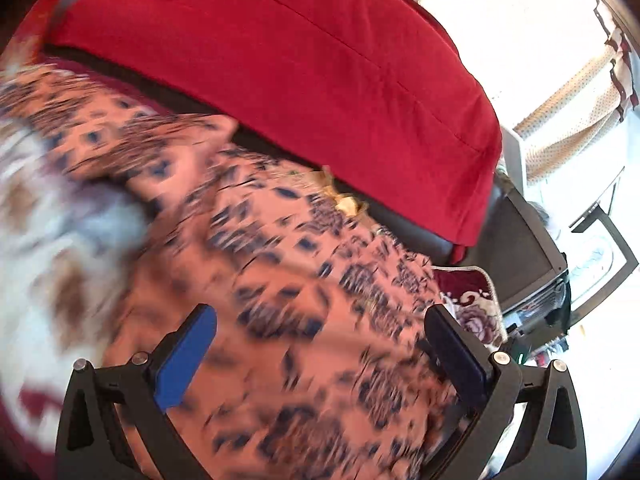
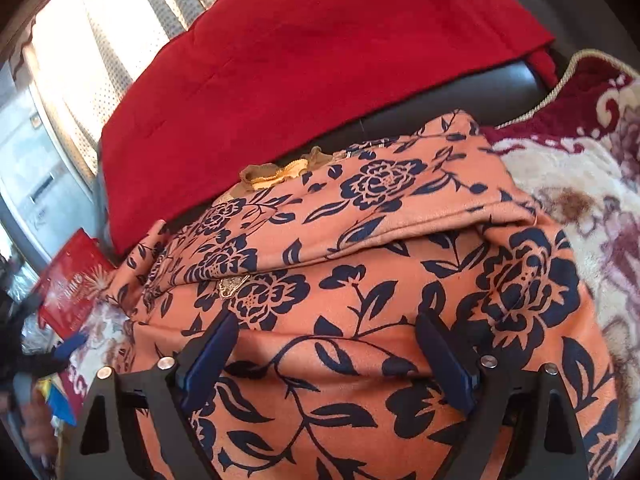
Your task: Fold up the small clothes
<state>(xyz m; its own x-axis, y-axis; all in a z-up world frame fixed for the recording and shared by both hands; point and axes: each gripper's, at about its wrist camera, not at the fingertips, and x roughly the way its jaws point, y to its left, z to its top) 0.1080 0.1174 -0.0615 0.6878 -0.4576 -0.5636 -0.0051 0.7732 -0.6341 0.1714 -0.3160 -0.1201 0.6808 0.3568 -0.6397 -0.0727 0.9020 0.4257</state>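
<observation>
Dark sofa (image 2: pixel 400 116); floral blanket (image 2: pixel 560 168) on seat; orange garment (image 2: pixel 360 280) atop.

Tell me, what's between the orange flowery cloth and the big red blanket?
A strip of dark sofa cushion separates the orange floral garment from the red blanket, with a small tan frilly piece at the garment's edge. The right wrist view shows it best.

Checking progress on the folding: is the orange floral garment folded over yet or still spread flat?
Partly folded. In the right wrist view the orange floral garment has one layer doubled over another, its hem edge crossing the middle. Both grippers are open above it.
</observation>
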